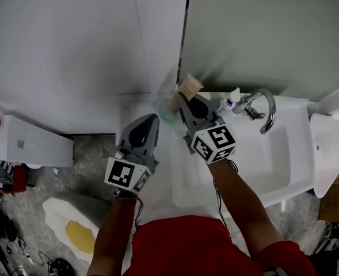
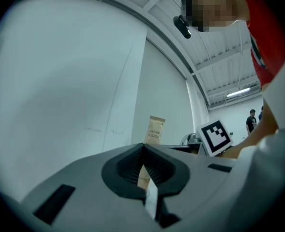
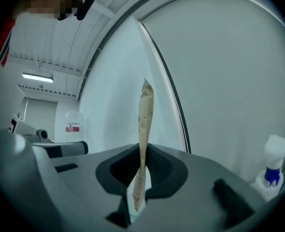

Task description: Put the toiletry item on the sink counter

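The left gripper (image 1: 151,122) points toward 1 o'clock on a bare forearm, jaws together and empty. The right gripper (image 1: 182,99) angles toward 11 o'clock, jaws clamped on a toothbrush packet (image 3: 144,124).

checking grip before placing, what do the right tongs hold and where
The brown paper toothbrush packet, pinched at its lower part by the right tongs.

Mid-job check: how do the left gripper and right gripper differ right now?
The right gripper pinches a brown paper packet upright; the left gripper holds nothing. The right gripper reaches further forward, near the tap; the left gripper hangs back beside it. Both are shut.
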{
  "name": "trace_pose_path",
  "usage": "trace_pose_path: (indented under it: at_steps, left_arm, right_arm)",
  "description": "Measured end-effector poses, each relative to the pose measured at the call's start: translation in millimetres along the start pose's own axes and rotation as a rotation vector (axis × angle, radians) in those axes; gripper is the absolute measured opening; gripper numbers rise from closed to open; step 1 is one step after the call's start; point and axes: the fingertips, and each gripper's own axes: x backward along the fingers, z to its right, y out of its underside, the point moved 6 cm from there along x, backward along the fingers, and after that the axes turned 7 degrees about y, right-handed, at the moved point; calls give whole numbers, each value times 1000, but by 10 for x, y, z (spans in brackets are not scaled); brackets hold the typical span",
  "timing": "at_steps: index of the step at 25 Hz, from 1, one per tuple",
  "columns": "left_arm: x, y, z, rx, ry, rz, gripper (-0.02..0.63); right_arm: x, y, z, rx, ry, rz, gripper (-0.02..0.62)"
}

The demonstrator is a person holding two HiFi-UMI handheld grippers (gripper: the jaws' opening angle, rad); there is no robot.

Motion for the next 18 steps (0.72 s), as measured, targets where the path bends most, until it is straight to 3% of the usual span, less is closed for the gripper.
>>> trace_pose_path:
  at_steps: [18]
  left_arm:
    - [-203,452,-195,58,-15,-77,17]
  right_arm:
    - [-278,614,-74,141,-24,-206,46]
